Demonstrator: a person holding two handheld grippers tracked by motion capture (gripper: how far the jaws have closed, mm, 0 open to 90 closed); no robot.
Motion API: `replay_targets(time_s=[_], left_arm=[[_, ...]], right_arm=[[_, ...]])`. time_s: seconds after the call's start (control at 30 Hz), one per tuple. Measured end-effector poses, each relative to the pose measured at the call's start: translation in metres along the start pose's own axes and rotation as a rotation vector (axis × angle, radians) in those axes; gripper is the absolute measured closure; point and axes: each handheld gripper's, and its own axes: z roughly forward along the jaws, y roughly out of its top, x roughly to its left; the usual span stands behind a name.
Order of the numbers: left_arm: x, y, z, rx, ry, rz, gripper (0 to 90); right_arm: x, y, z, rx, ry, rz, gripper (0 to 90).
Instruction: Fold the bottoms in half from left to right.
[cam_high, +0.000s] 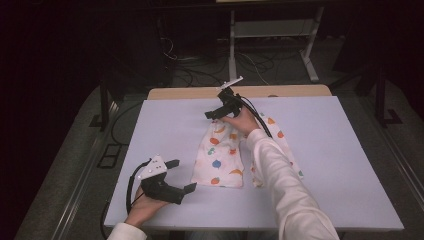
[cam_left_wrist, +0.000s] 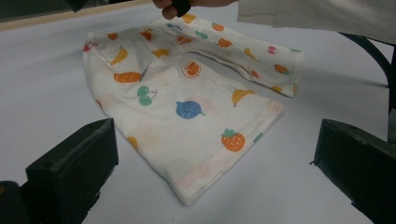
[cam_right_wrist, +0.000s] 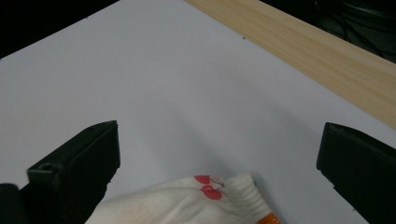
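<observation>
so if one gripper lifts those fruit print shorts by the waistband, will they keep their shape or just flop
Probably flop: the fruit print shorts look like thin, soft knit, lying flat with a leg folded over. They likely weigh little, so the legs should hang and swing. Pushed, the hem would probably bunch on the white table cover rather than slide whole.

Both grippers black: left gripper (cam_high: 181, 176) topped by a grey three-cornered plate (cam_high: 151, 167), thick blocky fingers (cam_left_wrist: 74, 168). Right gripper (cam_high: 210, 114) trails a black cable (cam_high: 260, 119), carries a white plate (cam_high: 234, 81). Sleeves (cam_high: 280, 185) long, cream-white.

Fruit-print shorts (cam_high: 220, 157) on white table (cam_high: 340, 165)
</observation>
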Motion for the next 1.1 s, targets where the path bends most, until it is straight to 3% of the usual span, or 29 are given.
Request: replay_targets(time_s=[0.33,0.67,0.93,1.1], left_arm=[[0.0,0.001,0.002,0.004,-0.006,0.006,0.0],[-0.002,0.0,0.003,0.008,-0.01,0.006,0.0],[-0.003,0.0,0.003,0.009,-0.014,0.007,0.0],[-0.003,0.0,0.002,0.008,-0.013,0.006,0.0]], right_arm=[[-0.012,-0.01,0.013,0.021,-0.002,0.043,0.0],[-0.012,-0.016,0.021,0.078,0.006,0.072,0.9],[-0.01,-0.015,0.019,0.096,0.028,0.101,22.0],[-0.007,-0.016,0.022,0.126,-0.009,0.099,37.4]])
